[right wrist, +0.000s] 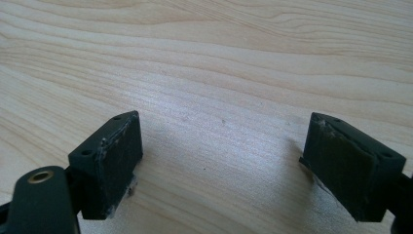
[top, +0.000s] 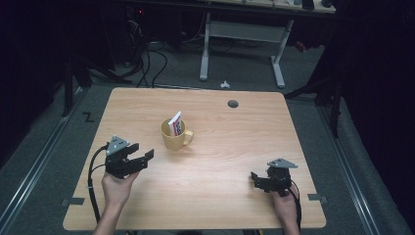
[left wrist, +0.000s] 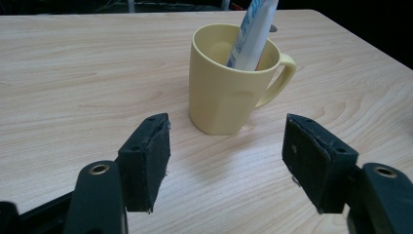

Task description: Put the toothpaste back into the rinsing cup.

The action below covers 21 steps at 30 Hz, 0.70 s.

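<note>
Your left gripper (top: pixel 142 157) is sitting released, jaws spread, aiming at the yellow mug (top: pixel 173 135) just beyond. Your right gripper (top: pixel 258 179) is resting near the table's (top: pixel 235 147) right front corner, jaws likewise apart over bare wood. A packet (top: pixel 176 123) is standing tilted inside the mug, mid-table. Grey carpet (top: pixel 44 147), cables (top: pixel 149 66) and a white desk frame (top: pixel 242 36) are lying beyond, the room dark.

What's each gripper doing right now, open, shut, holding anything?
Left gripper: open, empty, facing the yellow mug.
Right gripper: open, empty, over bare table.
</note>
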{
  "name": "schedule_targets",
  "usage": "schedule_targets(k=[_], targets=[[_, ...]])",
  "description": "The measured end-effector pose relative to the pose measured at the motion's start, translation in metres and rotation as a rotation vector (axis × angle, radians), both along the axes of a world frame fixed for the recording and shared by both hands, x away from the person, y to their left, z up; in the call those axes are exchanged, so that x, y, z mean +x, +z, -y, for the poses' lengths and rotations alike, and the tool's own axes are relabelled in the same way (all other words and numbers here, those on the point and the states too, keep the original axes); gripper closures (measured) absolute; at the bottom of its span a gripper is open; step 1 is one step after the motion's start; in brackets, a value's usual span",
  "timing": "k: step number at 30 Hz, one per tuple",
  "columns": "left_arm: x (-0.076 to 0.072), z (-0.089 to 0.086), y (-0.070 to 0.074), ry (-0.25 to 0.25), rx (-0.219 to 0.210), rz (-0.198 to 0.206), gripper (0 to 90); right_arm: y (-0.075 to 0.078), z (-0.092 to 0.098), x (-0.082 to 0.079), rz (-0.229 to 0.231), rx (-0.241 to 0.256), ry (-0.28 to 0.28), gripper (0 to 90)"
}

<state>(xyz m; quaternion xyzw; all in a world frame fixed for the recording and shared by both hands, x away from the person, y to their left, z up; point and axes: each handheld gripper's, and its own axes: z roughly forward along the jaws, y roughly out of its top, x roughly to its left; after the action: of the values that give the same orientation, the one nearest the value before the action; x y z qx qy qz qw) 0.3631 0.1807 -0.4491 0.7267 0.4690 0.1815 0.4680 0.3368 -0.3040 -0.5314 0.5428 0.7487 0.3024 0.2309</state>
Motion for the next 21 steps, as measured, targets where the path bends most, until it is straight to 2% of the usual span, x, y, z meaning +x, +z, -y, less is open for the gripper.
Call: schedule_targets(k=[21], targets=[[-0.002, -0.001, -0.016, 0.003, -0.003, -0.039, 35.2, 0.0, 0.0, 0.0, 0.001, -0.001, 0.001, 14.4]])
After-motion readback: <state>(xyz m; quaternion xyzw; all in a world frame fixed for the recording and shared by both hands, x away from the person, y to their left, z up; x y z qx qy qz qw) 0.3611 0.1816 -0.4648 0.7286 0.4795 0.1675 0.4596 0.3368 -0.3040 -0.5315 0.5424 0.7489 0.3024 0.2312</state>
